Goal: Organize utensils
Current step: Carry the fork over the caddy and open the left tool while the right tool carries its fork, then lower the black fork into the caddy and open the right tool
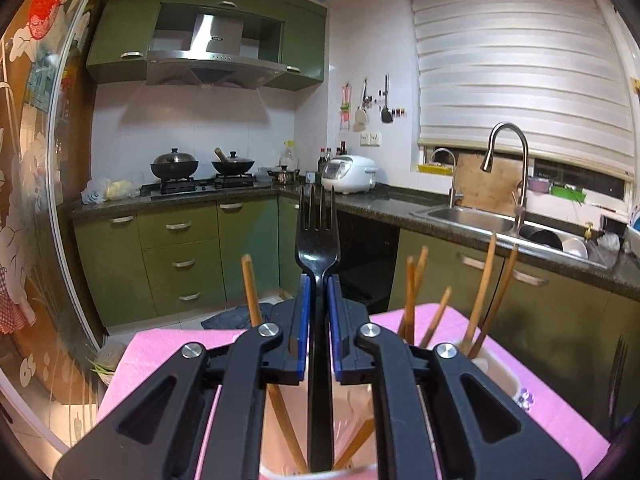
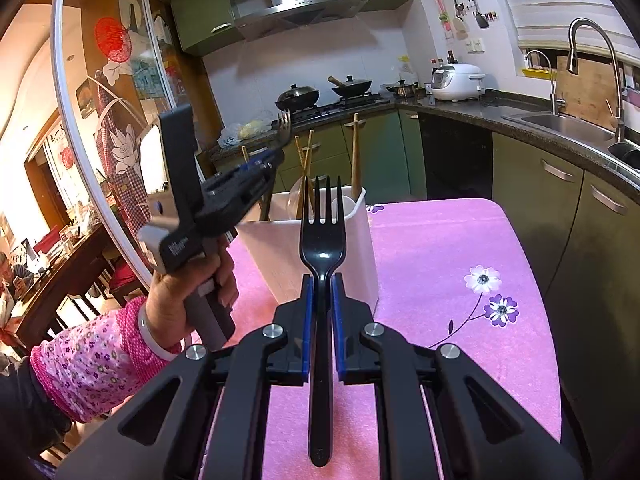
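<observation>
Forks point(image 1: 318, 240) clamped tines-up in left gripper point(image 1: 318, 312) and right gripper point(image 2: 322, 300), poised for dropping handle-first into white holder point(image 2: 320, 248) beside chopsticks point(image 2: 355, 152).

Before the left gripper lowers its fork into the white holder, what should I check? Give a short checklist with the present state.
1. Left gripper shut on its black fork: ok.
2. Fork handle points down into the white holder: ok.
3. Free room between the chopsticks: cannot tell.
4. Holder stands upright on the pink cloth: ok.
5. Right gripper, shut on the second fork, stays apart from the left one: ok.
</observation>
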### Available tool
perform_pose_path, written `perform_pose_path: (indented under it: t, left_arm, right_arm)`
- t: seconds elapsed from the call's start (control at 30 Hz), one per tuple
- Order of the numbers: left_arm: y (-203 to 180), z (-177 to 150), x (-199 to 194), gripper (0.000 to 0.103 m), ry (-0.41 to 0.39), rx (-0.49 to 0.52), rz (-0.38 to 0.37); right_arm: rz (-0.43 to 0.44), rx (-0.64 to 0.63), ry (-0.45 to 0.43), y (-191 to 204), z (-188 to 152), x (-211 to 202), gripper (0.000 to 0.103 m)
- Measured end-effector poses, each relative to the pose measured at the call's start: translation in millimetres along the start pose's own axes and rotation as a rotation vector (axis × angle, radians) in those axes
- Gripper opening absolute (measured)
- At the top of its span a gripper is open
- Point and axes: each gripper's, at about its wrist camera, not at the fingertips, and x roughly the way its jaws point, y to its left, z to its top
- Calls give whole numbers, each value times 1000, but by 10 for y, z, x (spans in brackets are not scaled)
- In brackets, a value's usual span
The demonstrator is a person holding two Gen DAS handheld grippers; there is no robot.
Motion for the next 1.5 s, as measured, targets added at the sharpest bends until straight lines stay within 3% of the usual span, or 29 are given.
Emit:
perform_pose_path:
  t: [0.17,0.33,0.53,0.73,0.9,1.07,1.23,1.5]
  left_arm:
    - [-44,-90,-29,10,35,20,-11]
    - [-73,-98,-97,30,49,25,-24]
    - [-81,-74,-213,30,73,28,-30]
    - [59,-114,-554,30,88,12,-10]
    - [-53,-188,-856,30,104,35,-109]
    - [-428,-267,-1143,30,57,148,-213]
    - [-572,-217,-1280,30,24,156,-268]
    - [-365,-226,-1450,30,32,116,-227]
  right_arm:
    - [2,-8,-4,20,26,10,9]
    - [1,-15,-19,36,82,16,9]
    - [-4,-21,-55,35,234,68,9]
    - [-25,-27,-171,71,552,173,9]
    - [-33,-8,-241,116,820,290,9]
    - [-18,5,-279,196,982,334,9]
    - [-10,-8,-318,243,1019,212,9]
    - [-2,-28,-435,153,1204,297,9]
